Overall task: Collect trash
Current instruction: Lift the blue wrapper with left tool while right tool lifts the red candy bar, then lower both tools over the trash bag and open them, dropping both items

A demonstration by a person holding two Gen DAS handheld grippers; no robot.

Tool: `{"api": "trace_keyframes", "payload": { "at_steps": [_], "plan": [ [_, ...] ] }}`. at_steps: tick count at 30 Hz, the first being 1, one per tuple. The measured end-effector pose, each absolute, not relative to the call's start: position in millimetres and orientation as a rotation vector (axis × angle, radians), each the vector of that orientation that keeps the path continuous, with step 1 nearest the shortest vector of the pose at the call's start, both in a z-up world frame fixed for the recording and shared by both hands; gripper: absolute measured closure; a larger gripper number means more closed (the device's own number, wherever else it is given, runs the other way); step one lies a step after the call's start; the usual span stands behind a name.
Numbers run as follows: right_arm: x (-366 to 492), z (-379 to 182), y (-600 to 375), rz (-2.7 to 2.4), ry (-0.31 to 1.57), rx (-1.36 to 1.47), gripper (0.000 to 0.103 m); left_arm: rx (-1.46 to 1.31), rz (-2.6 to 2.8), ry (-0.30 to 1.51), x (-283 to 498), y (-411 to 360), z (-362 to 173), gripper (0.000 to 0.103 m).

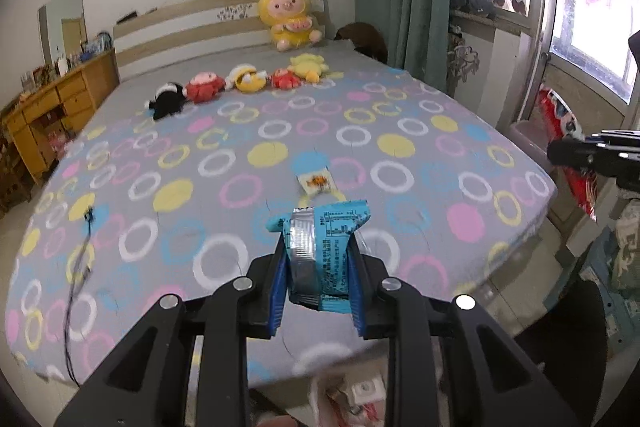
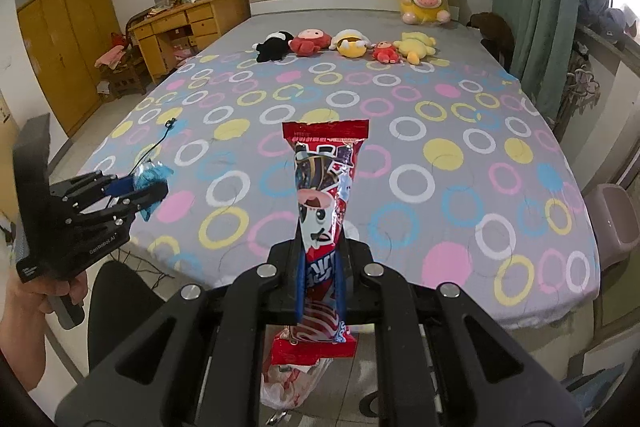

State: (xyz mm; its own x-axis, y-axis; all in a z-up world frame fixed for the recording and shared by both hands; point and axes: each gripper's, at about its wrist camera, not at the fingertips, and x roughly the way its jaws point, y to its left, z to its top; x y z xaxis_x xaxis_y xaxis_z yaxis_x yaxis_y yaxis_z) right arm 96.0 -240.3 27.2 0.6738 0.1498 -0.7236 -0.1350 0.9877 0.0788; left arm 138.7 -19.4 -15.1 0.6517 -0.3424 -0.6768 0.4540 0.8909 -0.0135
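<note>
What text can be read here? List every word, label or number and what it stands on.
"GenRobot.AI": on the body of the left tool, seen from the right wrist.
Blue wrapper in the left tool: a printed table and lines of small print, too small to read.
Red wrapper in the right tool: white lettering on the top band and large letters lower down, blurred and partly hidden, not readable.
Small packet on the bed: print blurred.
</note>
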Motion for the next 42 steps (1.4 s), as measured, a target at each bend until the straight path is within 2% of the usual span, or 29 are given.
{"api": "trace_keyframes", "payload": {
  "at_steps": [10, 17, 29, 42],
  "plan": [
    [39.3, -21.6, -224.8, 0.187, 0.863, 0.042, 0.092, 0.132, -0.483, 0.866, 82.0, -12.8, -81.5, 0.077],
    [20.1, -92.4, -210.5, 0.205, 0.969, 0.101, 0.092, 0.069, -0.461, 1.000, 59.7, -14.7, -141.7, 0.077],
    [40.5, -228.0, -183.6, 0.219, 1.186, 0.078, 0.092, 0.087, -0.407, 1.230, 60.5, -37.8, -252.0, 0.077],
    [59.6, -308.5, -166.8, 0.252, 1.351, 0.026, 0.092, 0.086, -0.370, 1.431, 72.3, -48.3, -323.0, 0.077]
  ]
}}
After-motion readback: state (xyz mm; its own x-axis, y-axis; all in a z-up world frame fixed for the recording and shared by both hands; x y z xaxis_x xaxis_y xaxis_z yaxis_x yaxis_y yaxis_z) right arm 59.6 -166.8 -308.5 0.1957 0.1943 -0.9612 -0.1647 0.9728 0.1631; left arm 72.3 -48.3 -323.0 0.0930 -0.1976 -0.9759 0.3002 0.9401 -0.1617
